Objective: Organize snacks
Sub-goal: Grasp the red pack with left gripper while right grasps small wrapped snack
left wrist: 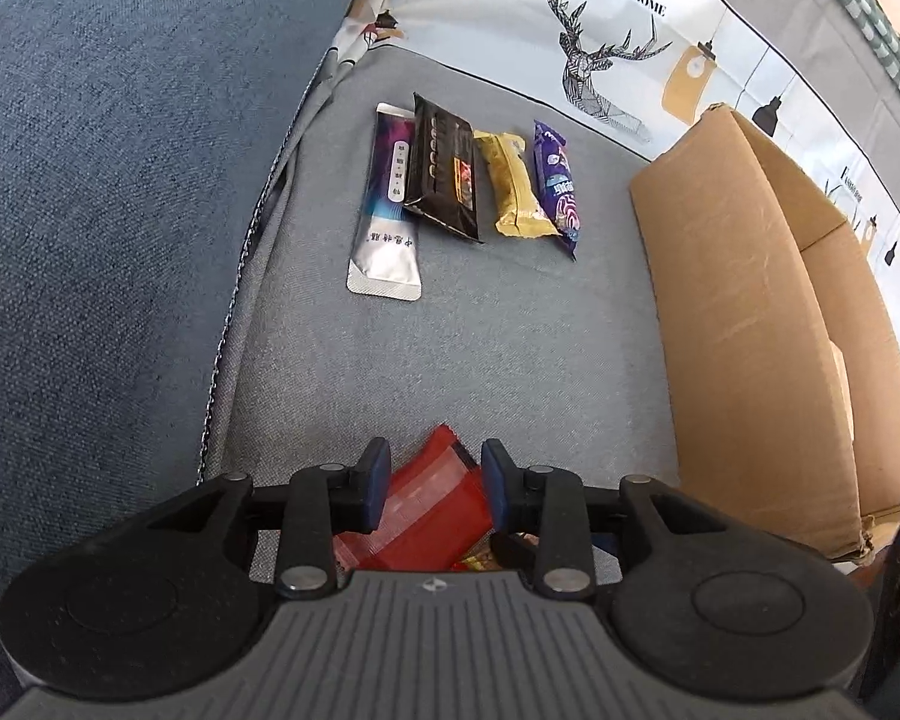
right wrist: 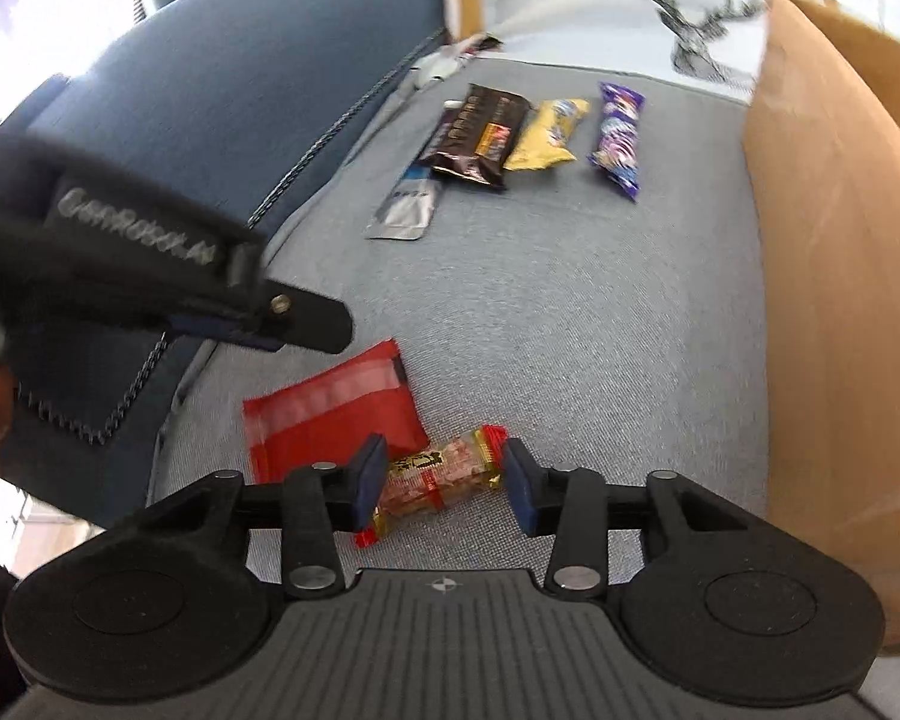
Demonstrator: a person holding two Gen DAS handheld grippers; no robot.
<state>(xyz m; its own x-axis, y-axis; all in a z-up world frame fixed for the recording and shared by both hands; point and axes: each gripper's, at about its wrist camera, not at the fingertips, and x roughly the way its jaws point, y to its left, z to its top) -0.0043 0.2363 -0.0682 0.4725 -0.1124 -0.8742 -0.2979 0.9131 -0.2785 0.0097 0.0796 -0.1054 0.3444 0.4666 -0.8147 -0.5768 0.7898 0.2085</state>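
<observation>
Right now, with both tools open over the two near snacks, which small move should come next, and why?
Probably lower the right tool a little and close it on the red-and-gold candy bar. Its fingers already stand on either side of the bar, apart from it, and the cardboard box is close on that side. The left tool, open over the red packet, can wait.

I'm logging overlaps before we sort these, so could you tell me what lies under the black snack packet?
The black snack packet lies over the right edge of the silver-and-purple sachet, whose lower end sticks out. The grey cushion is beneath both. Anything else under it is hidden.
</observation>
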